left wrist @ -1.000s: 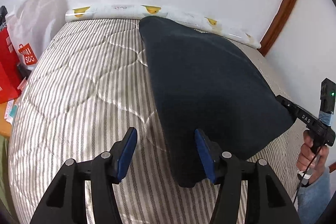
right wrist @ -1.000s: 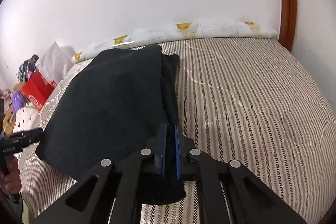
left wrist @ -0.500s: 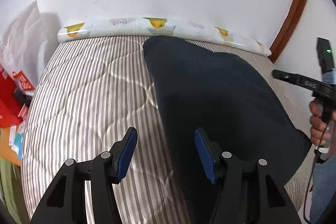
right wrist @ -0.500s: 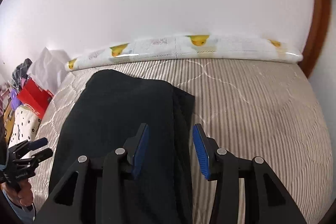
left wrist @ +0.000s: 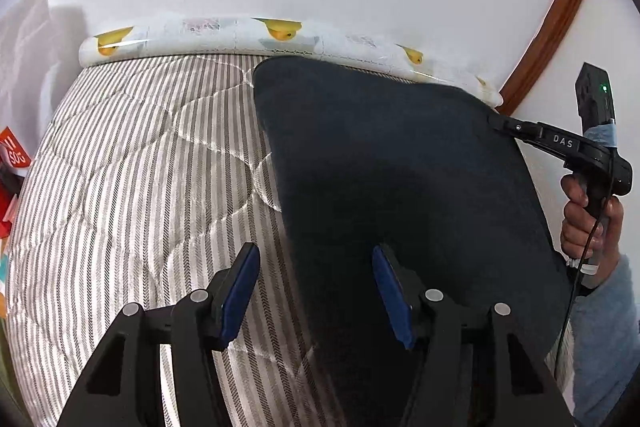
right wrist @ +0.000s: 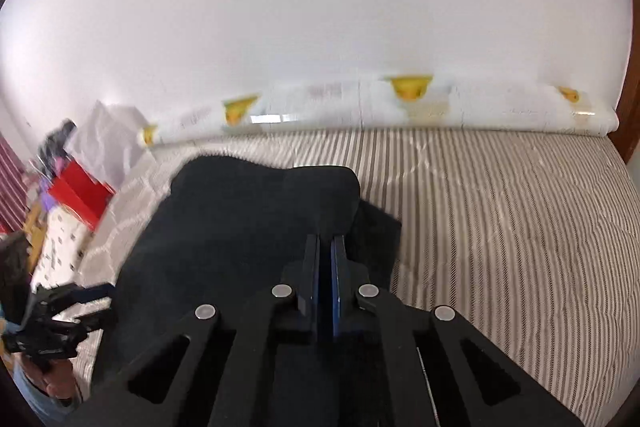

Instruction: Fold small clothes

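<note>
A dark garment (left wrist: 400,187) is lying on the striped mattress (left wrist: 140,187), reaching toward its far edge beside the duck-print roll (left wrist: 280,35). The left gripper (left wrist: 316,291) is standing wide, hovering over the garment's left edge with nothing between its pads. The right gripper (right wrist: 326,259) is pinching the garment (right wrist: 248,219), its pads nearly together on a raised fold.

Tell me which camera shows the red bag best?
The right wrist view. There the red bag sits whole beside the bed, near white paper, though a bit blurred. The left wrist view shows only a cut-off red corner with white letters at the picture's left edge.
</note>
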Motion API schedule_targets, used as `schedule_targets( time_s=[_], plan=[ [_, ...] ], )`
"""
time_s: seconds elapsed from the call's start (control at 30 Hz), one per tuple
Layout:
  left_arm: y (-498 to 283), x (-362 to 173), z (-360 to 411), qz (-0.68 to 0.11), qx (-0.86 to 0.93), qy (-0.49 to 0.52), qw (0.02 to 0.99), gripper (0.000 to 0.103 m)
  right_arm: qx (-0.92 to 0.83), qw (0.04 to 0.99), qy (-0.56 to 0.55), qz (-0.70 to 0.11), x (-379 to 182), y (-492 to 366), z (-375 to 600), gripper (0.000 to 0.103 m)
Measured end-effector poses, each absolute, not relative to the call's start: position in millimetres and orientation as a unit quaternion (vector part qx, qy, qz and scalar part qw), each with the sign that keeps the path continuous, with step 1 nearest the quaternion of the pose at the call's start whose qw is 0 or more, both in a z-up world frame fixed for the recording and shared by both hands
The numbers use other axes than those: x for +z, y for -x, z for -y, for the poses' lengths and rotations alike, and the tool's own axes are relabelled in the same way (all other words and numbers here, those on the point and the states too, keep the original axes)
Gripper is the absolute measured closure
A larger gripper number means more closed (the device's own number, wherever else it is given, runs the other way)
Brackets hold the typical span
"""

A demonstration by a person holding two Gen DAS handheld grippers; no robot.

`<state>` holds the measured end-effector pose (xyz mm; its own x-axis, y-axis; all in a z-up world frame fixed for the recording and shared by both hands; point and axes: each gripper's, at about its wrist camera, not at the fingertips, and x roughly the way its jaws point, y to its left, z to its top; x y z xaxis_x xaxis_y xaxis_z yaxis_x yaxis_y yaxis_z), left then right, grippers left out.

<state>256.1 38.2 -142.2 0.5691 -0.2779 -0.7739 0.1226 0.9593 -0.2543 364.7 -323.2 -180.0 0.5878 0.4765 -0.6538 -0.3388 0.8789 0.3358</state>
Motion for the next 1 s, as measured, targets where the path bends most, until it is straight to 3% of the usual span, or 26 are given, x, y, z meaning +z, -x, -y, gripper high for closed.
schedule_targets(
  time_s=[0.13,0.3,0.5,0.77,0.8,0.9,1.0],
  plan=[
    [-251.5,-138.5,-32.7,-0.450,-0.113,0.073,0.883,0.047,0.206,0.864,-0.102,-0.449,-205.9,-383.0,322.9,0.099],
    [-241.0,-138.1,-31.5,-0.455,-0.103,0.067,0.882,0.047,0.181,0.872,-0.103,-0.443,-191.2,-356.3,341.6,0.090],
    [-223.8,-140.3,-33.0,-0.451,-0.100,0.073,0.884,0.047,0.209,0.867,-0.111,-0.439,-184.8,-289.3,362.7,0.066],
    [-210.1,-142.5,-29.7,-0.455,-0.094,0.079,0.882,0.047,0.222,0.864,-0.108,-0.440,-199.3,-255.5,354.3,0.066],
    [-209.3,-142.3,-29.6,-0.456,-0.093,0.080,0.882,0.046,0.223,0.862,-0.111,-0.442,-201.8,-256.3,352.9,0.069],
    [-207.1,-141.7,-29.4,-0.458,-0.087,0.078,0.881,0.046,0.218,0.872,-0.090,-0.430,-202.5,-252.1,346.3,0.097],
    [-204.0,-141.8,-28.1,-0.457,-0.081,0.074,0.883,0.046,0.211,0.892,-0.072,-0.394,-196.3,-243.0,352.0,0.100]
  ],
)
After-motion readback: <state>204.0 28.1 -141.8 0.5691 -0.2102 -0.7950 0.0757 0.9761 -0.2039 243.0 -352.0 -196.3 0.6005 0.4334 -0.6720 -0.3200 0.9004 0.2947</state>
